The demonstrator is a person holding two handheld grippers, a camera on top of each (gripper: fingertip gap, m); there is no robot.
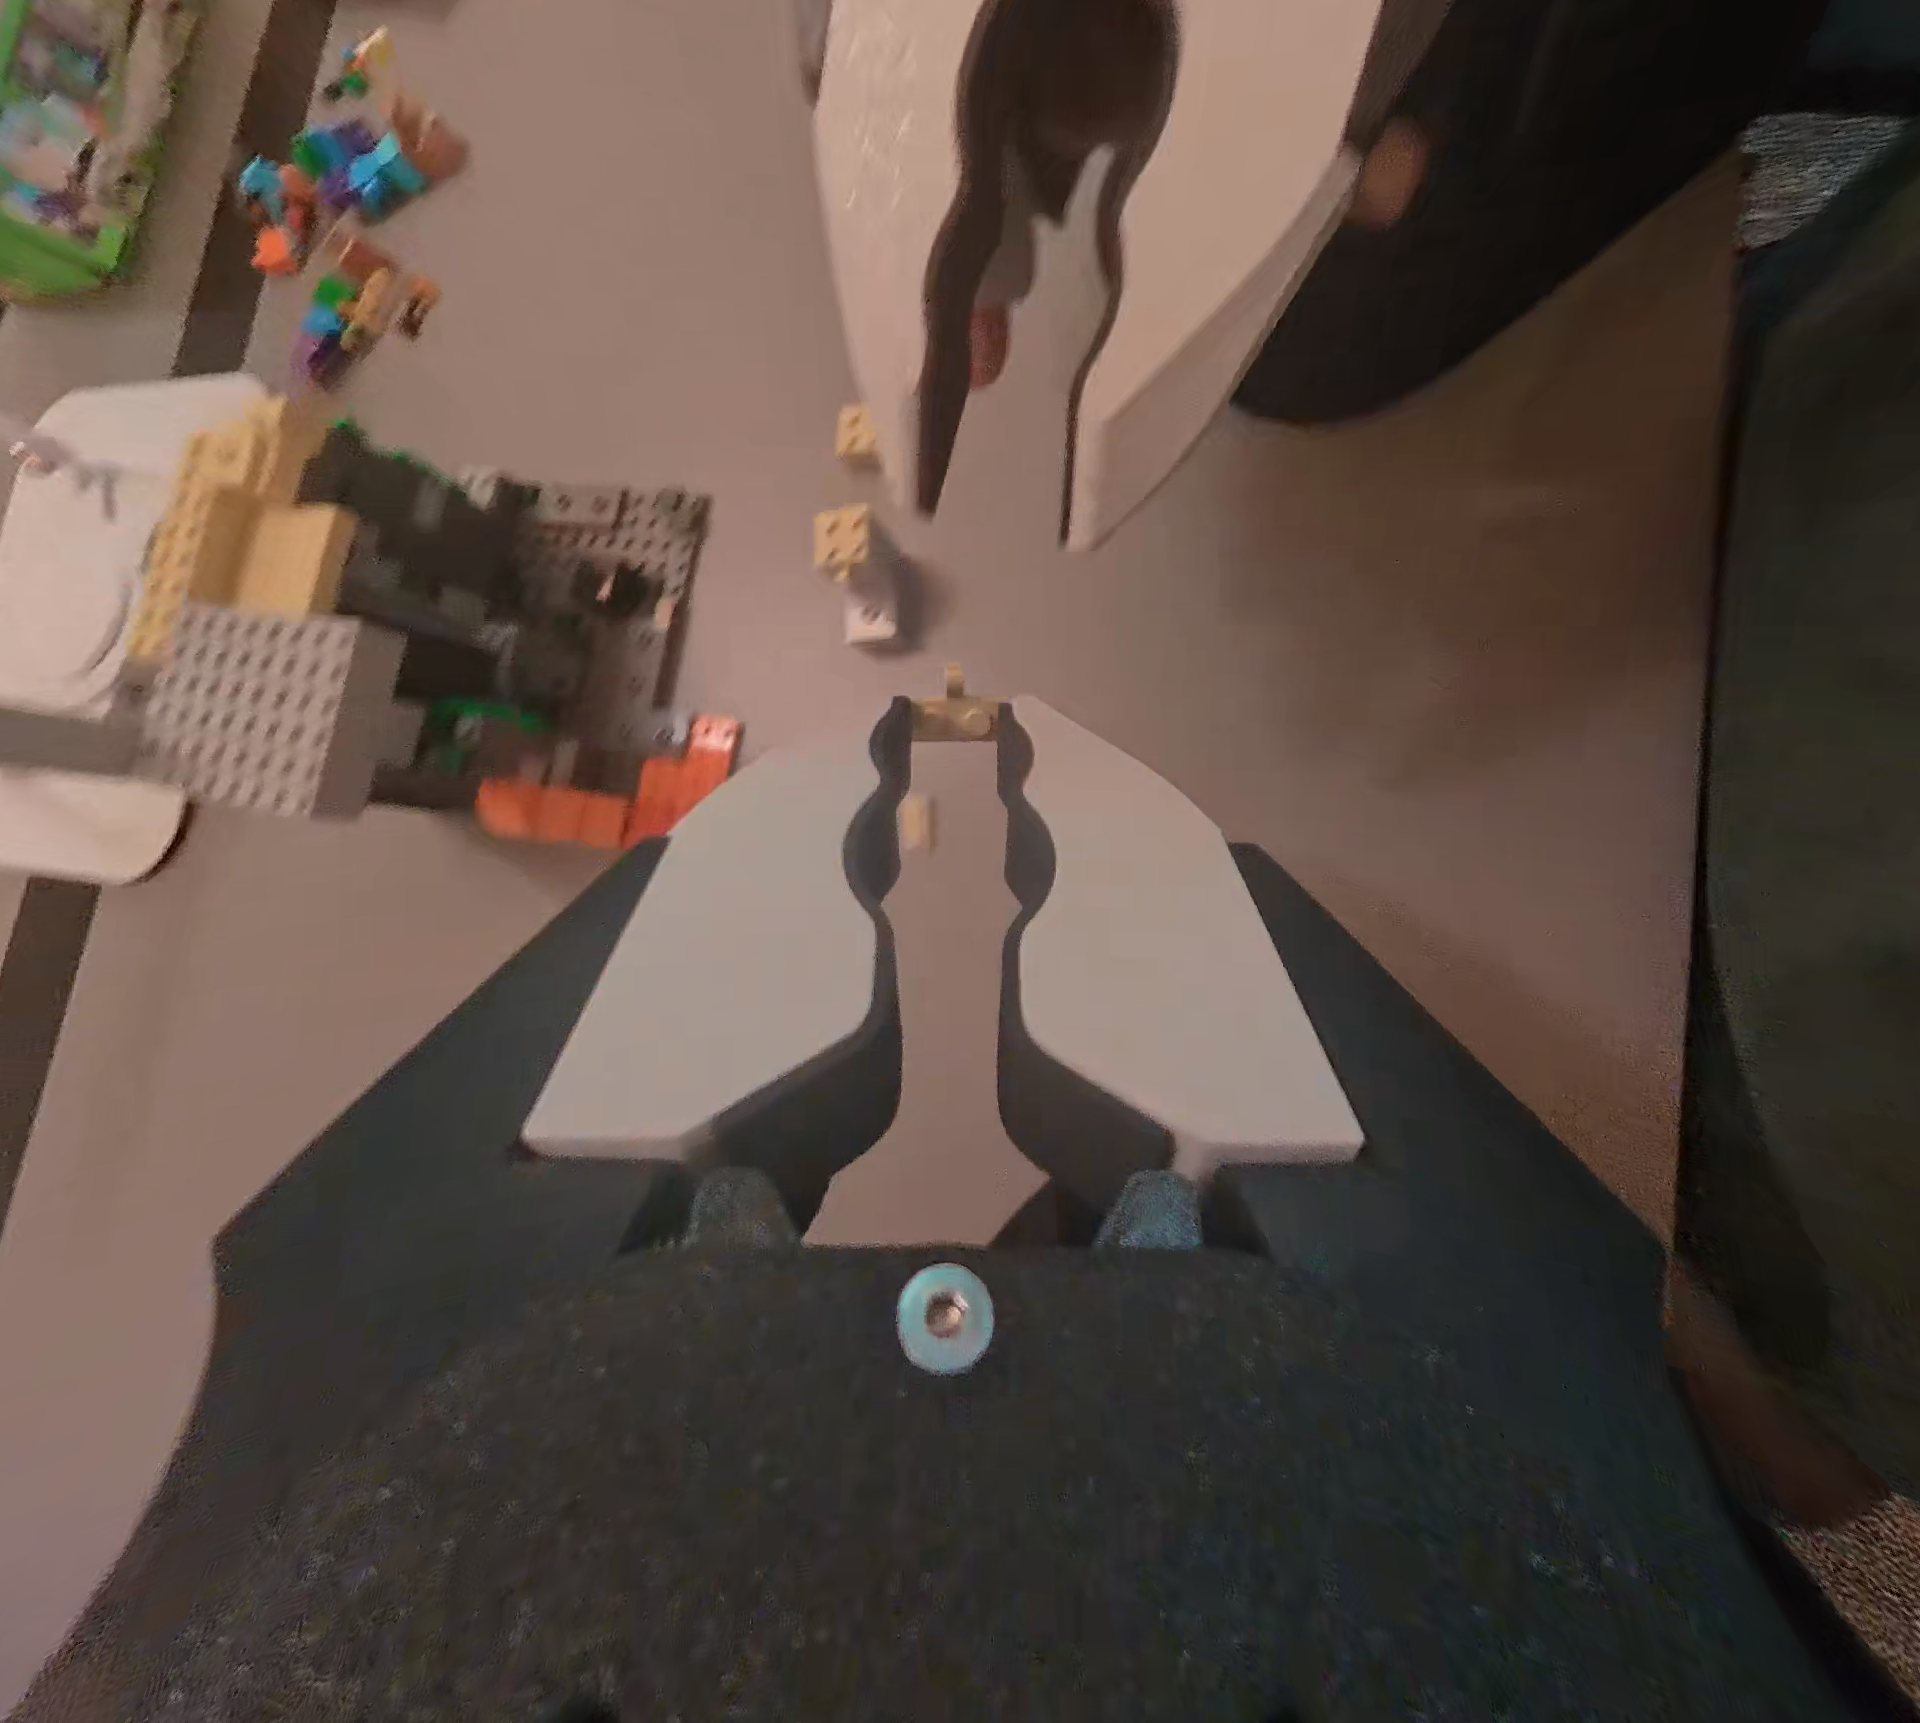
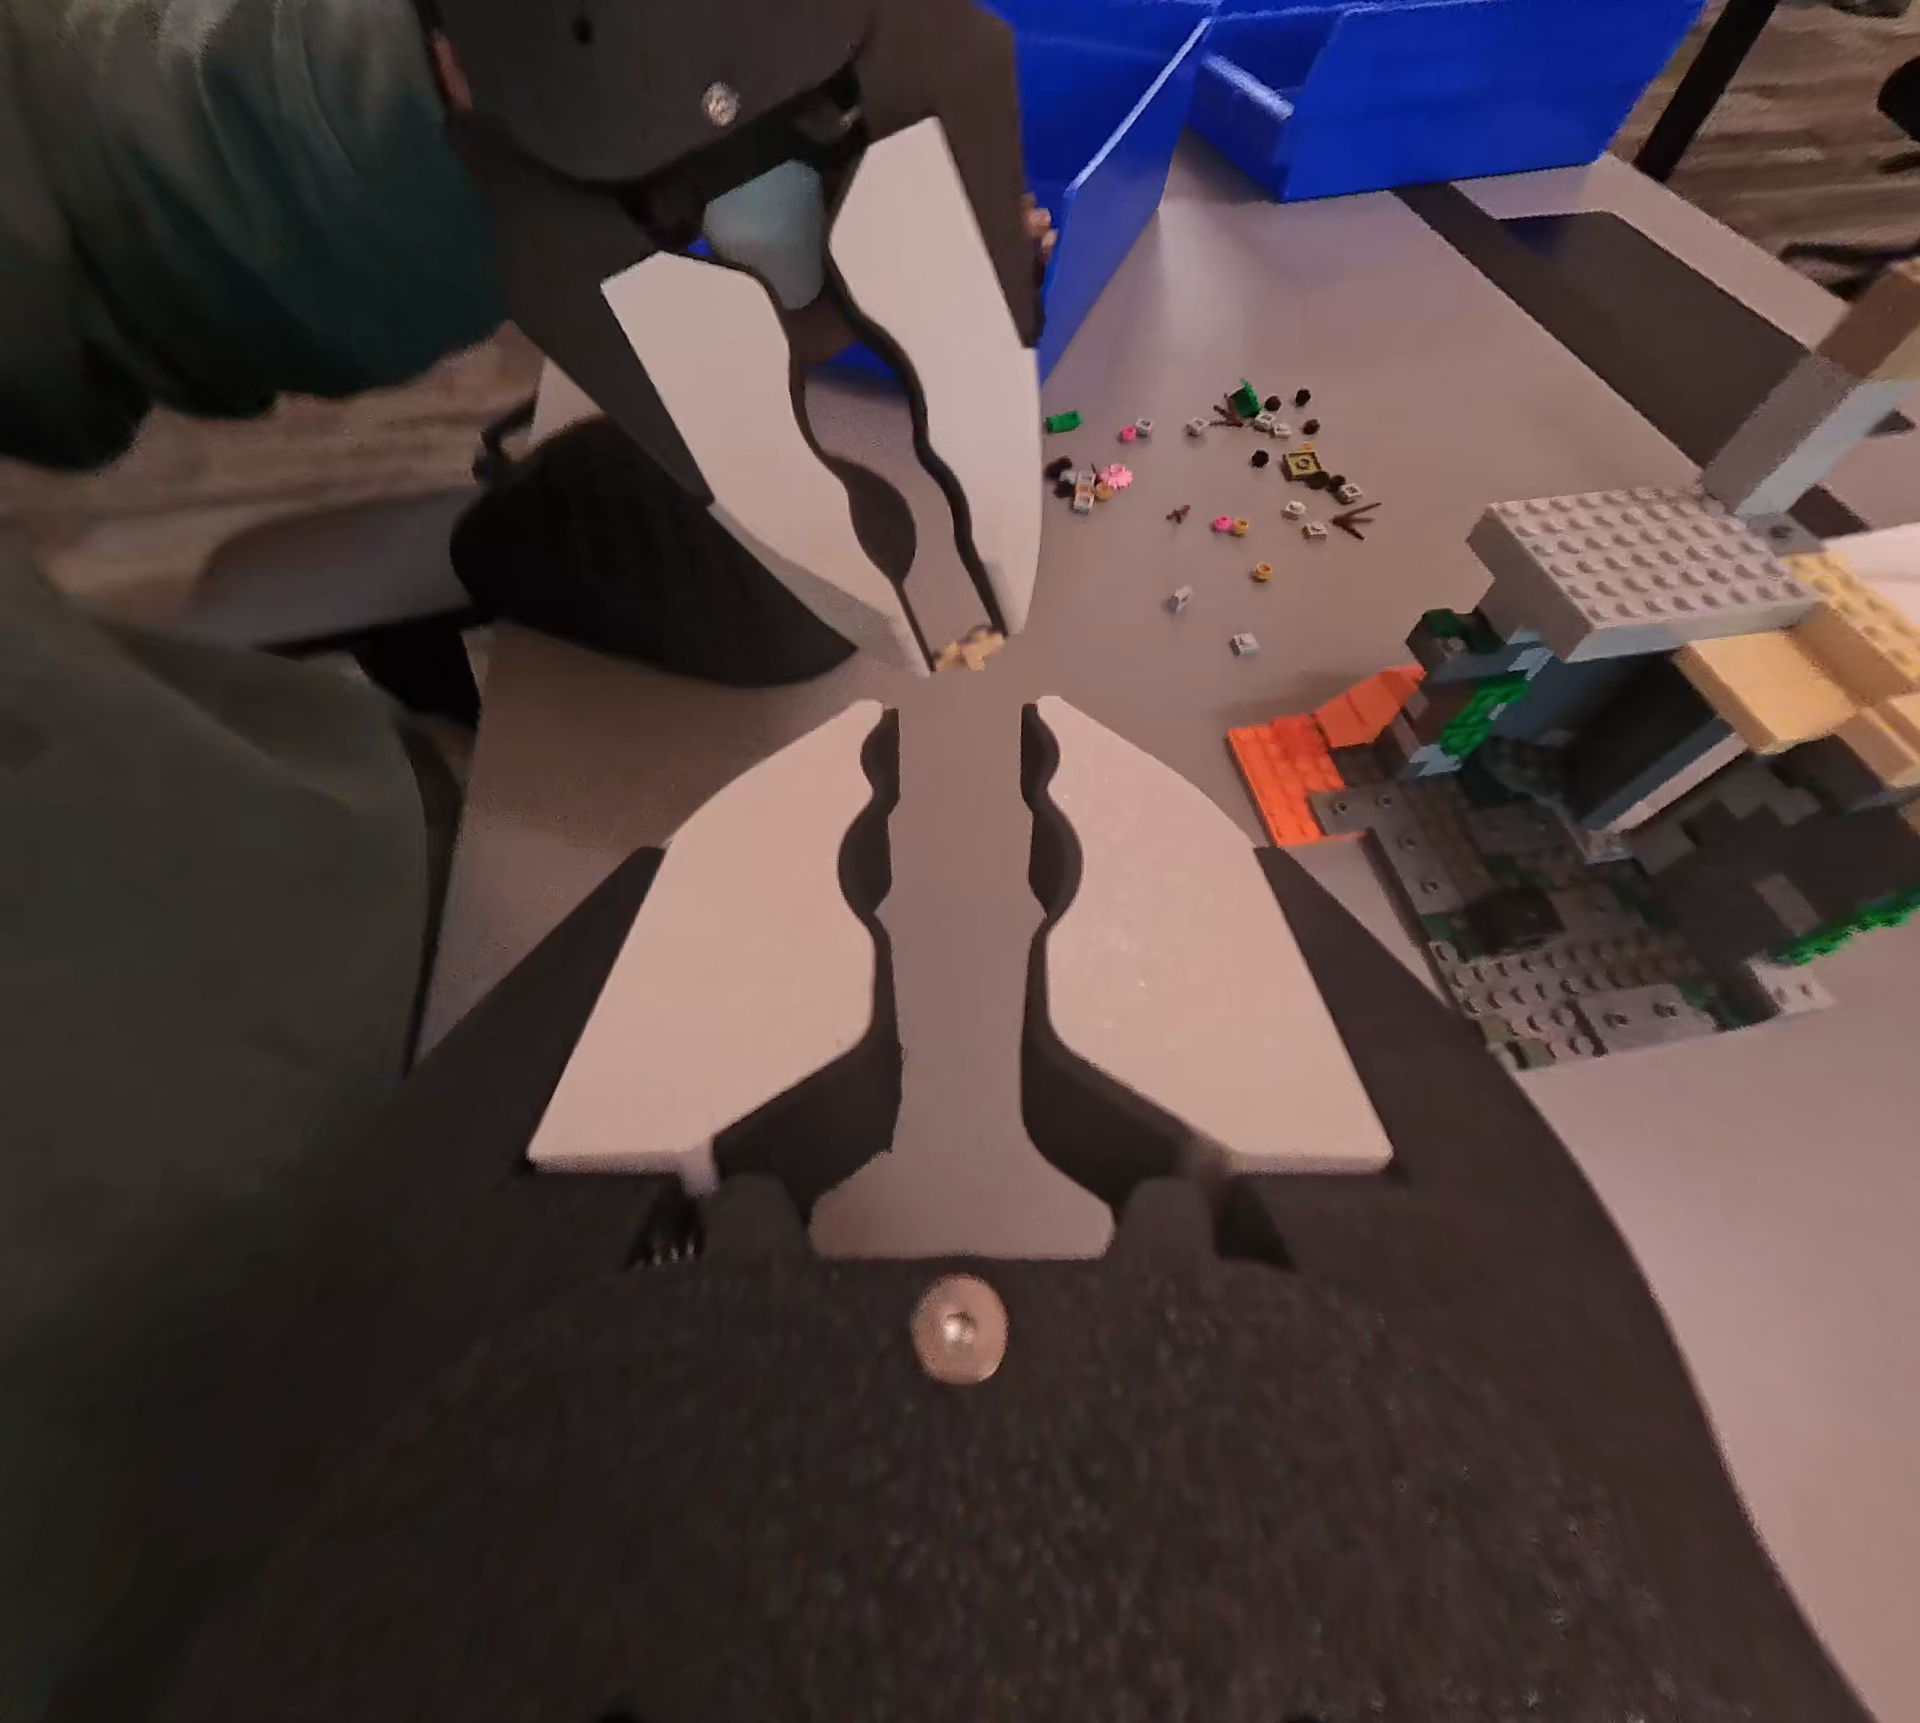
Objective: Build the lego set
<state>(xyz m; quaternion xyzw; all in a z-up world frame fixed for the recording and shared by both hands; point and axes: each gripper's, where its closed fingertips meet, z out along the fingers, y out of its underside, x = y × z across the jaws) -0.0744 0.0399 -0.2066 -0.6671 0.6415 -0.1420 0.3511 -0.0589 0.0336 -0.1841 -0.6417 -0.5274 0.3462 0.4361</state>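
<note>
Tan brick piece (image 1: 956, 717) pinched crosswise at the tips of the left tool (image 1: 954, 719), above the desk (image 1: 1299, 738); likely light, stiff, slippery, best gripped on flat sides. Right tool (image 2: 958, 717) released, just opposite, nothing between its fingers.

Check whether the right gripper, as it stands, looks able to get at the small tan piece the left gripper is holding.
Probably yes: the right gripper is open and empty, facing the tan piece pinched in the left gripper, with only bare table between.
</note>
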